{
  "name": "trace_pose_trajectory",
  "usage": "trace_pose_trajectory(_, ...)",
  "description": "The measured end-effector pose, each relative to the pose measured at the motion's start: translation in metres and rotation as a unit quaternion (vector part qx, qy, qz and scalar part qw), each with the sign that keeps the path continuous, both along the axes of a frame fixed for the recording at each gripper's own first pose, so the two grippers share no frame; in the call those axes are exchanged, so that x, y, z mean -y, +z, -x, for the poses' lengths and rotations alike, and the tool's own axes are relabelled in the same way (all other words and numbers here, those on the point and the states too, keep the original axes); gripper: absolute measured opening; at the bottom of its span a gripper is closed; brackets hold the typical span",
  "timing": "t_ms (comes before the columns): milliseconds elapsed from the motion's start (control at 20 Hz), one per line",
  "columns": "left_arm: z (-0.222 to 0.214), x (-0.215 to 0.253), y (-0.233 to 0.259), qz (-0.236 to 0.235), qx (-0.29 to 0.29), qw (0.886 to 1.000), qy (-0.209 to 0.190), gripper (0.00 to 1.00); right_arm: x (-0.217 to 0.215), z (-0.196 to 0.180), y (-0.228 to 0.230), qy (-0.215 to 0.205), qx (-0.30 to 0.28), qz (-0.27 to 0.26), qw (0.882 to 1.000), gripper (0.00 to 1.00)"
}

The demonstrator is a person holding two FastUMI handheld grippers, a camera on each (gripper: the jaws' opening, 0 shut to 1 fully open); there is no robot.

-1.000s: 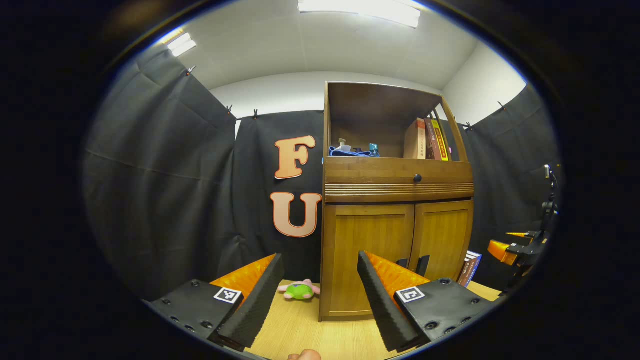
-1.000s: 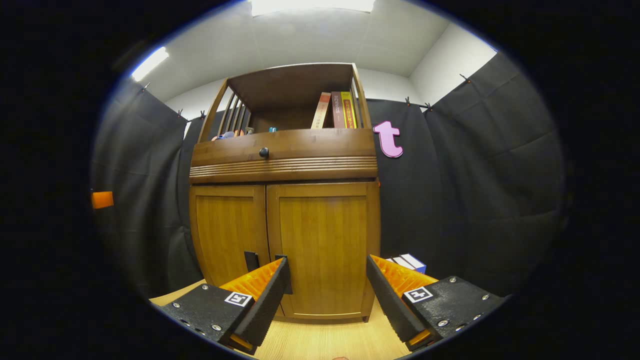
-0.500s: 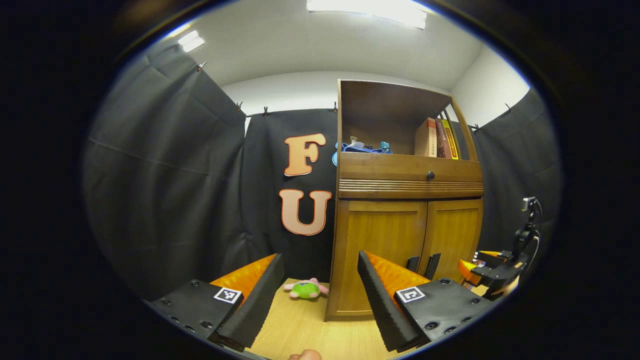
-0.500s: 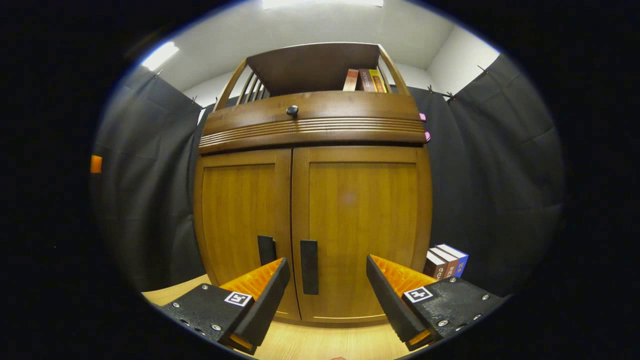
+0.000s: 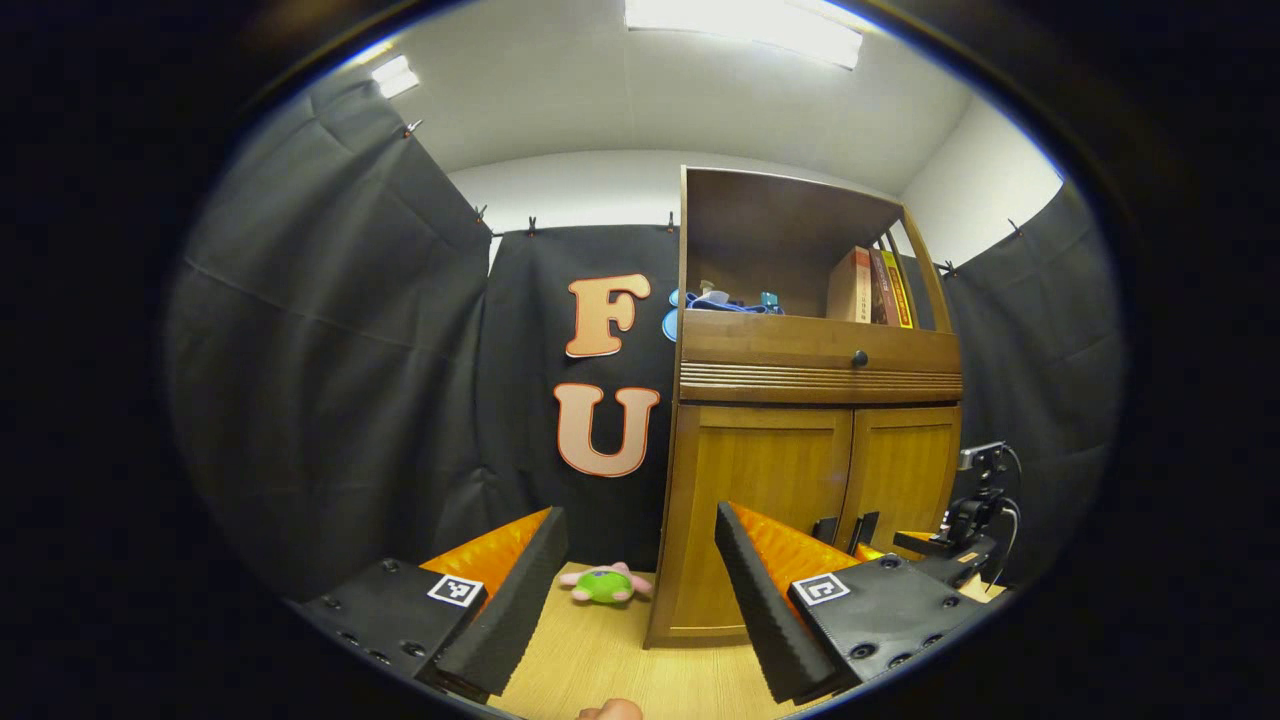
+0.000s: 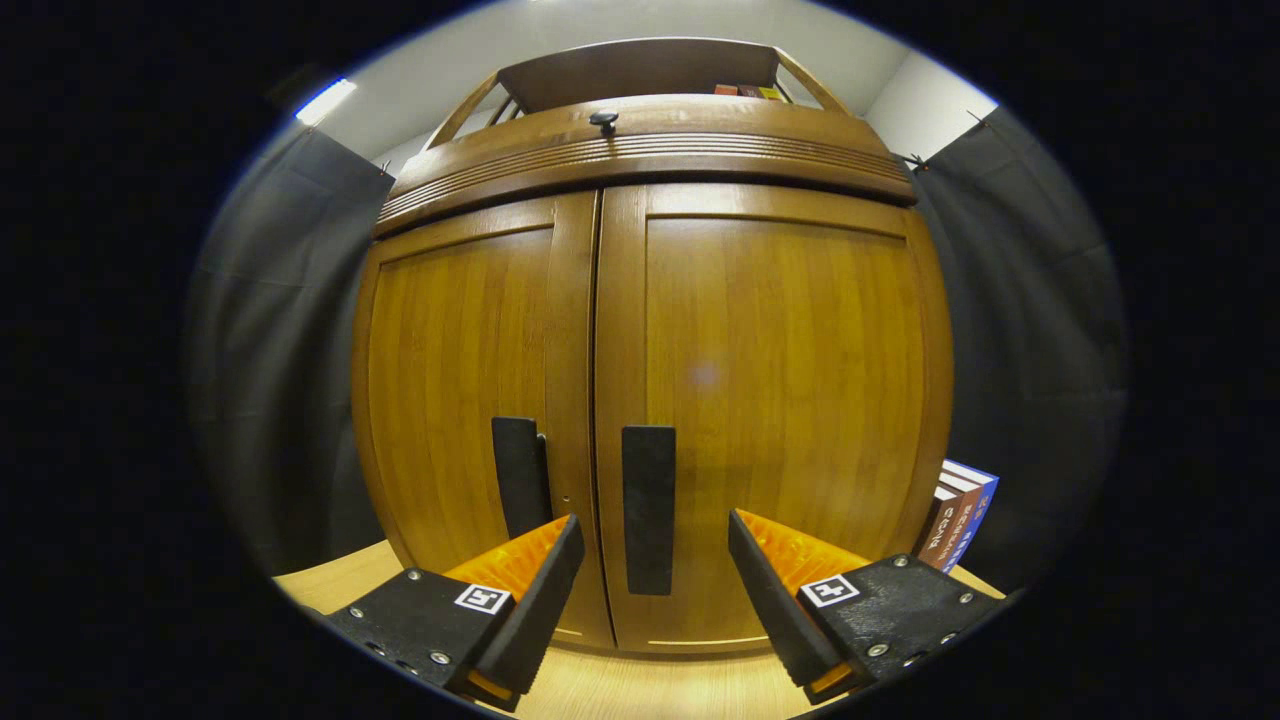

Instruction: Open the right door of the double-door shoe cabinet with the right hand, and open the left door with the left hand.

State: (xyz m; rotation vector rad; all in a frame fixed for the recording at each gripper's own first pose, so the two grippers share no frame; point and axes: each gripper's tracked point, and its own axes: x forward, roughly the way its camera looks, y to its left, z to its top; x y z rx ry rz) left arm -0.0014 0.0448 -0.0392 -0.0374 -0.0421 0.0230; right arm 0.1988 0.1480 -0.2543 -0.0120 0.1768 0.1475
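The wooden shoe cabinet (image 5: 810, 355) stands on the table with both doors shut. In the right gripper view it is very close. The right door (image 6: 800, 380) carries a black vertical handle (image 6: 648, 480), and the left door (image 6: 460, 380) has its own handle (image 6: 520, 470). My right gripper (image 6: 655, 523) is open, with the right door's handle standing between its fingers, untouched. My left gripper (image 5: 640, 515) is open and empty, well back from the cabinet, in front of its left side. The left gripper view also shows the right gripper (image 5: 945, 548) low at the right door.
A green and pink plush toy (image 5: 603, 583) lies on the wooden table (image 5: 600, 655) left of the cabinet. Books (image 6: 960, 512) stand at the cabinet's right side. The drawer knob (image 6: 603, 120) and the shelf books (image 5: 868, 288) are above the doors.
My right gripper has moved in close to the cabinet, and the right door's handle now stands between its fingers. The left gripper has hardly moved. Both doors stay shut.
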Motion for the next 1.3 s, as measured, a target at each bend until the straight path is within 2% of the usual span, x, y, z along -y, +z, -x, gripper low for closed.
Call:
trace_pose_trajectory(150, -0.004, 0.000, 0.003, -0.010, 0.012, 1.000, -0.005, 0.97, -0.004, -0.013, -0.005, -0.003, -0.007, -0.019, 1.000, 0.84)
trace_pose_trajectory(450, -0.010, 0.001, 0.000, -0.017, 0.013, 1.000, -0.009, 0.98, -0.001, -0.029, -0.015, -0.011, -0.023, -0.036, 0.999, 0.63)
trace_pose_trajectory(500, -0.012, 0.002, -0.001, -0.017, 0.011, 1.000, -0.010, 0.99, -0.001, -0.030, -0.016, -0.012, -0.024, -0.038, 0.999, 0.46)
trace_pose_trajectory(600, -0.014, 0.001, -0.003, -0.018, 0.007, 1.000, -0.009, 0.99, -0.003, -0.032, -0.017, -0.010, -0.028, -0.045, 0.999, 0.36)
trace_pose_trajectory(750, -0.014, 0.001, -0.003, -0.020, 0.004, 1.000, -0.004, 0.97, -0.002, -0.032, -0.017, -0.010, -0.026, -0.041, 0.999, 0.39)
trace_pose_trajectory(850, -0.011, 0.002, -0.001, -0.020, 0.006, 1.000, -0.003, 0.94, -0.003, -0.031, -0.017, -0.009, -0.024, -0.036, 0.999, 0.36)
trace_pose_trajectory(900, -0.008, 0.003, 0.000, -0.020, 0.007, 1.000, -0.004, 0.99, -0.003, -0.030, -0.017, -0.008, -0.024, -0.034, 0.999, 0.35)
trace_pose_trajectory(1050, -0.003, 0.006, -0.001, -0.024, 0.008, 1.000, -0.004, 0.95, -0.001, -0.021, -0.015, -0.005, -0.021, -0.033, 0.999, 0.32)
trace_pose_trajectory(1150, 0.000, 0.010, -0.004, -0.028, 0.006, 1.000, -0.008, 0.99, 0.002, -0.013, -0.013, -0.004, -0.020, -0.037, 0.999, 0.32)
trace_pose_trajectory(1250, 0.001, 0.010, -0.008, -0.025, 0.002, 1.000, -0.007, 0.97, 0.004, -0.003, -0.010, 0.000, -0.020, -0.035, 0.999, 0.31)
trace_pose_trajectory(1300, 0.001, 0.011, -0.009, -0.023, 0.000, 1.000, -0.007, 0.99, 0.006, 0.002, -0.009, 0.003, -0.021, -0.035, 0.999, 0.22)
